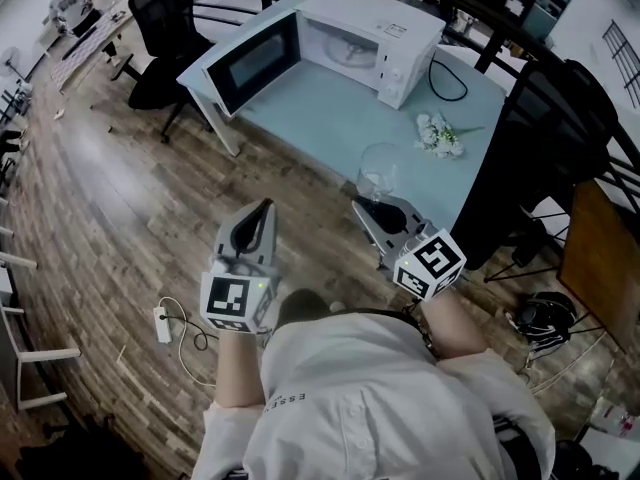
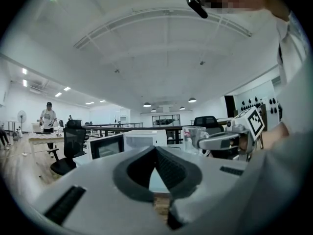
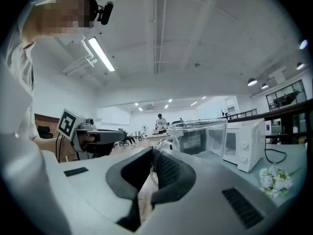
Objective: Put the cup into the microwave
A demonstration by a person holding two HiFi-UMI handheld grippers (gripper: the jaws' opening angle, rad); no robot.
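- Plainly, in the head view the right gripper [image 1: 360, 205] had its jaws closed on the cup [image 1: 380, 173]. The clear glass stood upright just beyond the jaw tips, over the near edge of the table [image 1: 330, 118]. Whether its base touched the table could not be told.
- Farther ahead of those jaws sat the microwave [image 1: 385, 38], its door [image 1: 252, 63] swung wide open. The flowers [image 1: 440, 136] lay ahead and right of the jaws, near the cup but apart from it.
- The left gripper [image 1: 266, 206] hung off the table's edge, left of the right jaws, with its jaws drawn together and nothing beyond their tips but the floor [image 1: 120, 198].
- In the left gripper view, the two pads met at their tips in a closed wedge and held nothing. Right of those jaws the other gripper reached in from the side with the cup at its tip. The microwave and its open door stood straight ahead, well beyond the jaws.
- In the right gripper view, the pads were pressed together on the cup's thin glass handle. The cup's body rose just past the jaw tips, slightly to their right. The microwave stood farther off to the right of the jaws, with the flowers lower and nearer on that side. The left gripper showed level, to the left of the jaws.
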